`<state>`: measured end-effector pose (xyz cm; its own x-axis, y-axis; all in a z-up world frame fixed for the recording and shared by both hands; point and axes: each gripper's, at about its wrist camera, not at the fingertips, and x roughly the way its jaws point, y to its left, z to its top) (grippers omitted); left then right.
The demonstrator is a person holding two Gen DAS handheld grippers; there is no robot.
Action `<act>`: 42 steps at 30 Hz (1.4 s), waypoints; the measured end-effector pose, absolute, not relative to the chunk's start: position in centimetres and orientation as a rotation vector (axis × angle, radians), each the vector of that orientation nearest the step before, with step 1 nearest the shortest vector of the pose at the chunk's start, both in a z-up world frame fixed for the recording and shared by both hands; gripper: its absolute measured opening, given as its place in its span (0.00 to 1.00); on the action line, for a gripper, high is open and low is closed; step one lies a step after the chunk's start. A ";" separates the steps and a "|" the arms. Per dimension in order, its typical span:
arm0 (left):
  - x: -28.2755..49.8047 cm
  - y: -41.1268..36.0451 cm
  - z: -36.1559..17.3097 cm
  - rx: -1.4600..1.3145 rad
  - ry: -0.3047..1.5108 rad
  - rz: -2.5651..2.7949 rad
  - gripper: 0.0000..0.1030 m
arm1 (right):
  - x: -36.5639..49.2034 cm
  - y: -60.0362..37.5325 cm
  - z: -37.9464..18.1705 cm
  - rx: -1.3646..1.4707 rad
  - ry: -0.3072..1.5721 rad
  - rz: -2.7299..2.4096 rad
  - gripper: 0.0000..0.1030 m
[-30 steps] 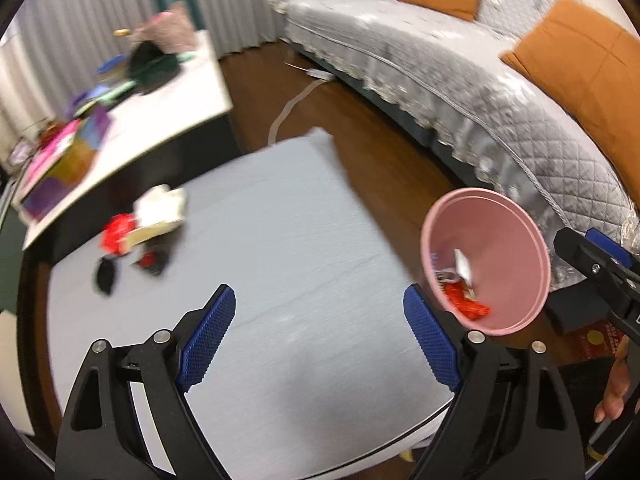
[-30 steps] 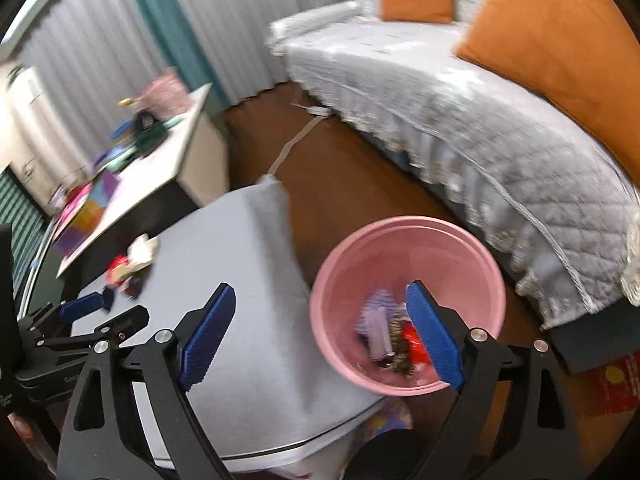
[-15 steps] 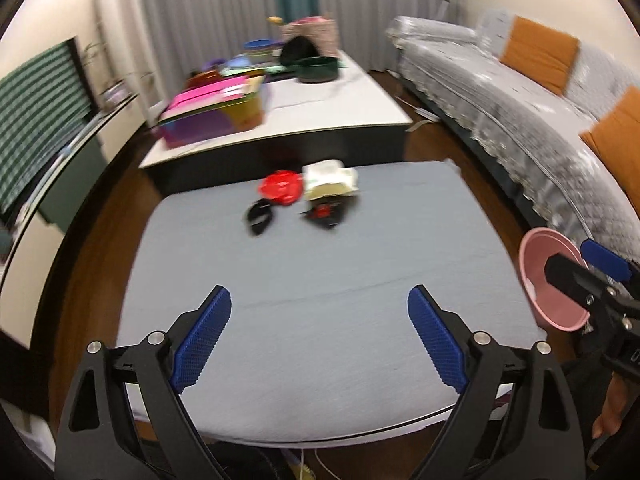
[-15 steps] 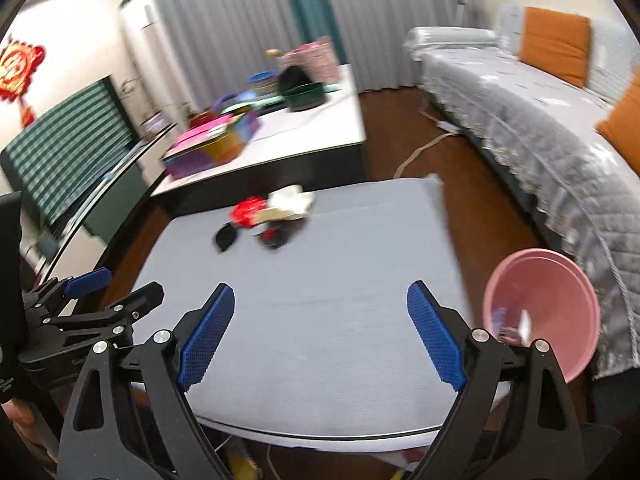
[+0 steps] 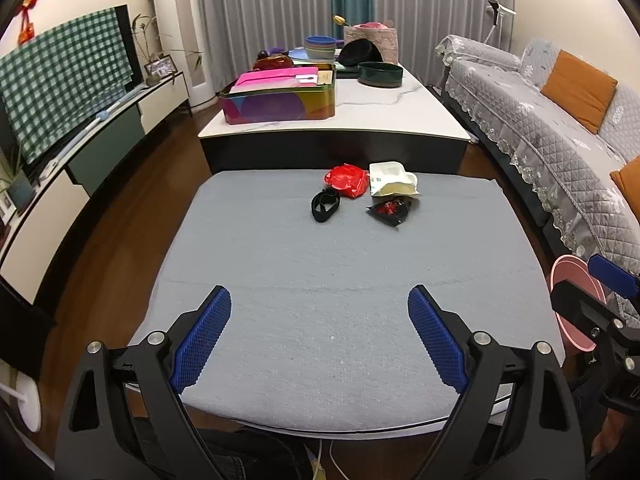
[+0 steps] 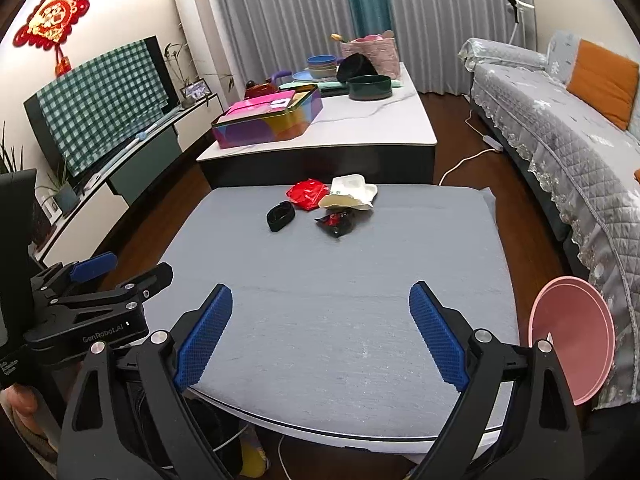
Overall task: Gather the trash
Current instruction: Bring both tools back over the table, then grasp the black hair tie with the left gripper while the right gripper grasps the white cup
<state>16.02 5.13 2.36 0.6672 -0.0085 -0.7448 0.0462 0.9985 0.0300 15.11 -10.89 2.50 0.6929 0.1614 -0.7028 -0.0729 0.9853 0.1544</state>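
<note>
Both hand-held grippers, left point(image 5: 319, 336) and right point(image 6: 321, 334), hover level over the near edge of the grey worktop point(image 5: 340, 272), jaws spread wide and empty. Trash point(image 5: 362, 194) lies clustered at the far side; the pink bin point(image 6: 570, 342) stands beside the worktop's right edge.

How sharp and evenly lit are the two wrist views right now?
Left wrist view: sharp, even room light, the red wrapper crisp, strong fisheye bending at the edges. Right wrist view: equally sharp, the pink bin stretched at the rim, no glare on the grey table cover.

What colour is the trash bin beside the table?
Pink; the trash bin shows best in the right wrist view.
</note>
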 end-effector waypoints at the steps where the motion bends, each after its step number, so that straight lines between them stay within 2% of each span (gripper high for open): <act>1: 16.1 5.2 2.3 0.048 0.840 -0.031 0.85 | 15.3 -10.7 2.4 0.115 0.798 0.132 0.86; 21: 18.3 5.9 1.4 0.037 0.862 -0.019 0.85 | 17.9 -10.6 1.6 0.095 0.808 0.113 0.86; 33: 24.0 6.8 -0.3 0.026 0.895 0.024 0.85 | 23.1 -11.1 0.3 0.080 0.808 0.081 0.86; 42: 29.0 6.4 -2.9 0.011 0.910 0.031 0.85 | 28.7 -10.7 -2.7 0.062 0.791 0.076 0.86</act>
